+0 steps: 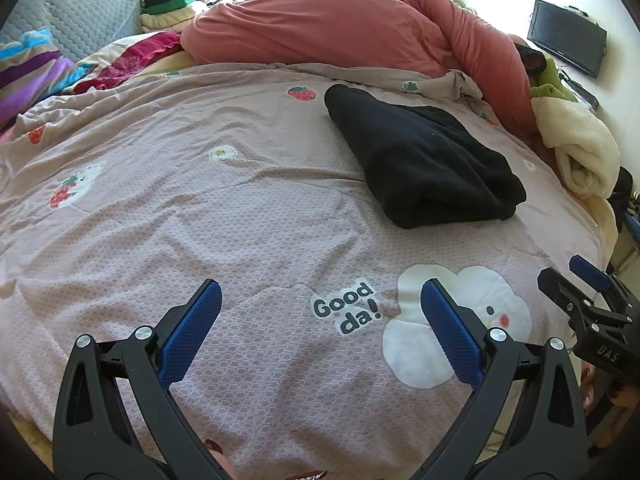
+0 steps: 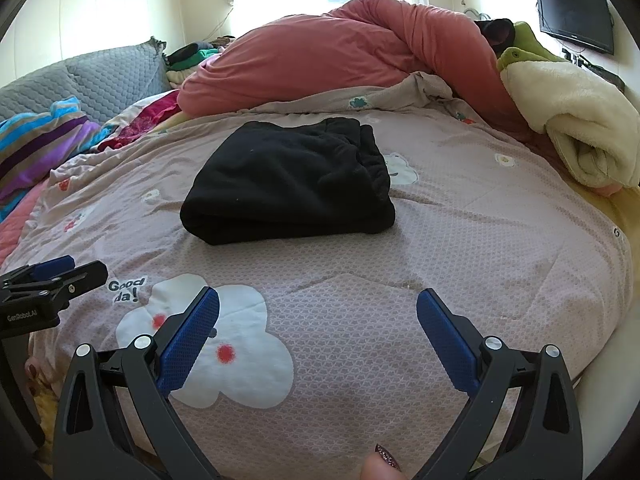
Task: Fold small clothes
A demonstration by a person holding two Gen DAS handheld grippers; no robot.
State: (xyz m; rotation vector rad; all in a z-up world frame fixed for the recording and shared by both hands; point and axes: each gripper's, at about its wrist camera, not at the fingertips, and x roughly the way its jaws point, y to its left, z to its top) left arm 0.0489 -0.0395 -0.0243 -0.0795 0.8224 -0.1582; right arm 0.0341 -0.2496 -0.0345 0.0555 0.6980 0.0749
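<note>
A black fleece garment (image 1: 424, 160) lies folded into a thick bundle on the pinkish bedspread (image 1: 200, 220), right of centre in the left wrist view. It also shows in the right wrist view (image 2: 292, 180), straight ahead. My left gripper (image 1: 320, 292) is open and empty, held above the bedspread near the front, well short of the garment. My right gripper (image 2: 318, 300) is open and empty, also near the front edge. Each gripper shows in the other's view: the right gripper (image 1: 588, 292) at the far right, the left gripper (image 2: 60, 272) at the far left.
A large salmon duvet (image 1: 340, 28) is heaped at the back of the bed. A cream fleece blanket (image 2: 572, 120) lies rolled at the right edge. Striped and red cloths (image 1: 36, 68) and a grey quilted headboard (image 1: 88, 16) are at the left. A TV (image 2: 576, 16) hangs on the right wall.
</note>
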